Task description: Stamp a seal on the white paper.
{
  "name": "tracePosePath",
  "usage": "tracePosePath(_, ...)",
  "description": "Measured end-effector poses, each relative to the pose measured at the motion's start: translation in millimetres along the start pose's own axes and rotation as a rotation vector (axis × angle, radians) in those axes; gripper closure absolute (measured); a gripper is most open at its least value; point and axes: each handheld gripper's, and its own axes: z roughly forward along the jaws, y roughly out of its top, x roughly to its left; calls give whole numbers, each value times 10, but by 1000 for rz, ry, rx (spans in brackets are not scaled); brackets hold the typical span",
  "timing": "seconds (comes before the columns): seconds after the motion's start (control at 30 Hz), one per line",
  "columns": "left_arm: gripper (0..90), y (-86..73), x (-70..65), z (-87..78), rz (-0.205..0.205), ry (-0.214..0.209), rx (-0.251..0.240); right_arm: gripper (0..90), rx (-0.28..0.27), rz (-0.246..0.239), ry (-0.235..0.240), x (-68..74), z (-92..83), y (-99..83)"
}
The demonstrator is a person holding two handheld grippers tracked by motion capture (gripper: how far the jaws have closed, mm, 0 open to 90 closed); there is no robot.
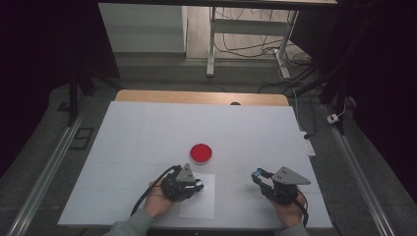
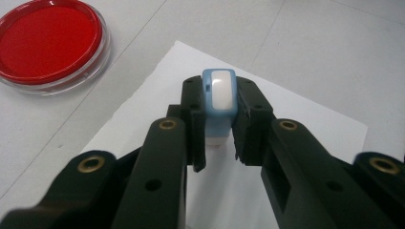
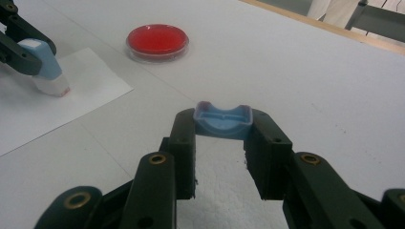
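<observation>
On the white bench [image 1: 147, 128] lie one sheet of paper [image 1: 204, 204] and one round red ink pad [image 1: 201, 153] in a clear dish; two tongs work above them, one in each hand.

Left tongs [image 1: 198, 185] are closed on a single blue-and-white stamp [image 2: 218, 102]. In the left gripper view the jaws press its two flat sides, and its white top face looks back toward the camera. In the right gripper view the stamp [image 3: 45, 67] stands over the paper [image 3: 57, 102], tilted, with its long axis running from the blue body in the jaws down to the white base, whose lower edge shows a reddish tint. That base is at the paper's surface or just above it; whether it touches cannot be told. The pad [image 2: 47, 43] sits just beyond the sheet's far corner, apart from the stamp.

Right tongs [image 1: 257, 175] are closed on one blue cap [image 3: 223, 119], held well to the right of the paper and above bare bench. The cap lies crosswise between the jaws, long axis from jaw to jaw, its hollow side turned up and its near edge scooped in a curve.

Count: one stamp, one cap, one pad, one sheet, two tongs, both gripping.
</observation>
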Motion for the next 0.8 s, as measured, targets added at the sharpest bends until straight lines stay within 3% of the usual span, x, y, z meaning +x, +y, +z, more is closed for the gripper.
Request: tracePosePath(0.8,764,5,-17,5,9,10,9,650,2,3,0,0,5,-4)
